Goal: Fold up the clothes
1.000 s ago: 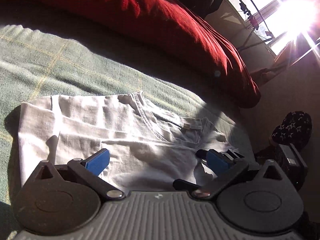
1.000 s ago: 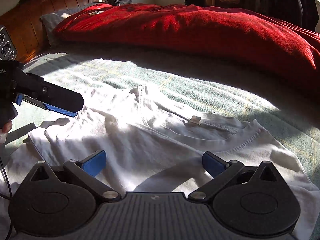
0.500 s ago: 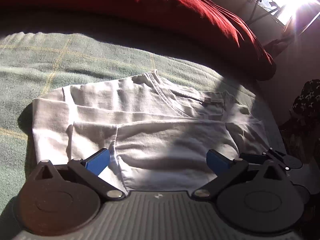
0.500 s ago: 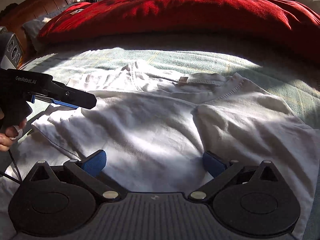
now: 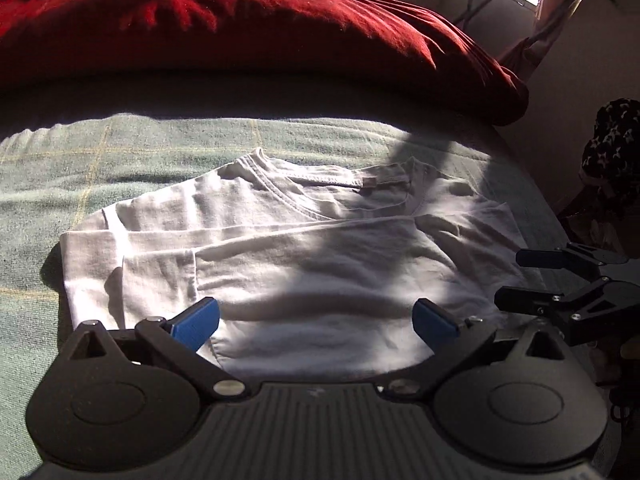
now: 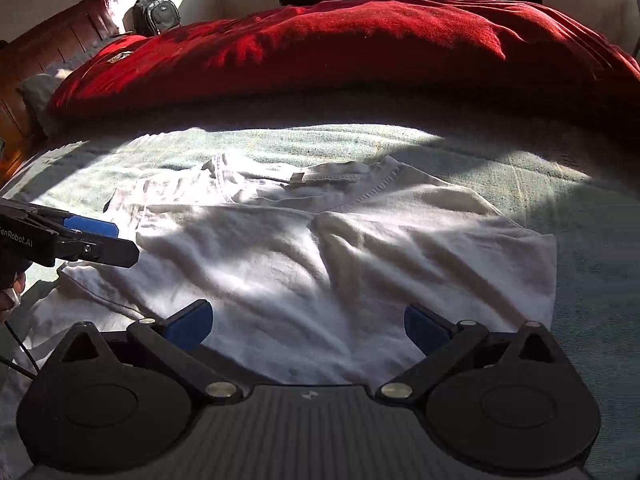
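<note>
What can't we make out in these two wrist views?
- Near hem of the shirt: left wrist view, hidden behind the left gripper body.
- Shirt's left edge: right wrist view, partly covered by the left gripper and cut off by the frame edge.
- Label text: right wrist view, too small.
- Far strip of the blanket: both views, lost in the red duvet's shadow.

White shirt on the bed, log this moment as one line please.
white shirt partly folded, flat on green blanket | left gripper open, empty | right gripper open, empty | red duvet behind
</note>
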A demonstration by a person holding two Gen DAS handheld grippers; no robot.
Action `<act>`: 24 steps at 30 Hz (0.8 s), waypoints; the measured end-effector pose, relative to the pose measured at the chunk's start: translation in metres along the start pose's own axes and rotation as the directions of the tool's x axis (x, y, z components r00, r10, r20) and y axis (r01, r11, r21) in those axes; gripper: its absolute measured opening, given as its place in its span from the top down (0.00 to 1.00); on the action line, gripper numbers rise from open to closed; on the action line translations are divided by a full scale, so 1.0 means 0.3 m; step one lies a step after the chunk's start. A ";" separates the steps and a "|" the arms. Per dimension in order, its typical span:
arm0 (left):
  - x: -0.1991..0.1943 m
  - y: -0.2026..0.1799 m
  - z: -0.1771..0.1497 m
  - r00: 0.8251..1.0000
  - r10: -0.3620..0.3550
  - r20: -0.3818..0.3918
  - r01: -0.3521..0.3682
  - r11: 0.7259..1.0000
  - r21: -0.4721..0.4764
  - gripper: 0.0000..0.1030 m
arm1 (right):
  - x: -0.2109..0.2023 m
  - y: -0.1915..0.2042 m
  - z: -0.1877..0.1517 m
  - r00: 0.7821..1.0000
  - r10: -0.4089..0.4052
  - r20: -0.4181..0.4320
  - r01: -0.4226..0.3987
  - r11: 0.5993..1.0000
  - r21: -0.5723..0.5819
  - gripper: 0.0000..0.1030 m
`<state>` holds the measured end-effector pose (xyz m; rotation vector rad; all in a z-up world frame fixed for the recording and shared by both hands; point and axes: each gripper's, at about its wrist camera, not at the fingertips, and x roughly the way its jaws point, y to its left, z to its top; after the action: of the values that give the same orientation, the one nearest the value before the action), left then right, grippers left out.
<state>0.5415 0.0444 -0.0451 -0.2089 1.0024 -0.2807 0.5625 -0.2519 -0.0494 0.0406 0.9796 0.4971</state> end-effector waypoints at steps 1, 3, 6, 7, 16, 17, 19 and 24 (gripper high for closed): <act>0.016 0.004 0.002 1.000 0.015 -0.016 -0.015 1.000 -0.007 0.01 | -0.002 -0.028 0.009 1.000 -0.013 0.009 0.012 1.000 0.024 0.00; 0.052 0.025 -0.012 0.995 0.074 -0.061 -0.076 0.997 -0.032 0.02 | -0.007 -0.083 0.027 0.999 -0.038 0.027 0.037 0.997 0.071 0.00; 0.020 0.015 -0.026 0.996 0.084 -0.024 -0.084 0.996 -0.024 0.02 | -0.007 -0.147 0.006 0.997 -0.072 -0.017 0.074 0.983 0.170 0.00; -0.001 0.010 -0.032 0.997 0.079 -0.010 -0.079 0.997 -0.025 0.01 | -0.023 -0.141 -0.005 0.997 -0.071 -0.017 0.073 0.983 0.171 0.00; -0.136 -0.022 -0.141 0.992 0.125 -0.026 -0.125 0.992 0.016 0.01 | -0.167 -0.081 -0.105 0.998 -0.057 -0.015 0.059 0.983 0.176 0.00; -0.152 -0.028 -0.157 0.991 0.132 -0.026 -0.131 0.991 0.027 0.01 | -0.181 -0.071 -0.117 0.998 -0.053 -0.017 0.055 0.984 0.171 0.00; -0.195 -0.050 -0.203 0.990 0.140 -0.017 -0.139 0.989 0.056 0.01 | -0.206 -0.025 -0.151 0.999 -0.036 -0.033 0.040 0.991 0.124 0.00; -0.234 -0.138 -0.320 0.995 0.101 -0.026 -0.094 0.974 0.204 0.01 | -0.237 0.094 -0.256 0.996 0.001 -0.086 0.003 0.999 0.040 0.00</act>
<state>0.4187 0.0238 -0.0269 0.0308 1.0092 -0.2956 0.4575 -0.2712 -0.0300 0.0548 1.0737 0.4815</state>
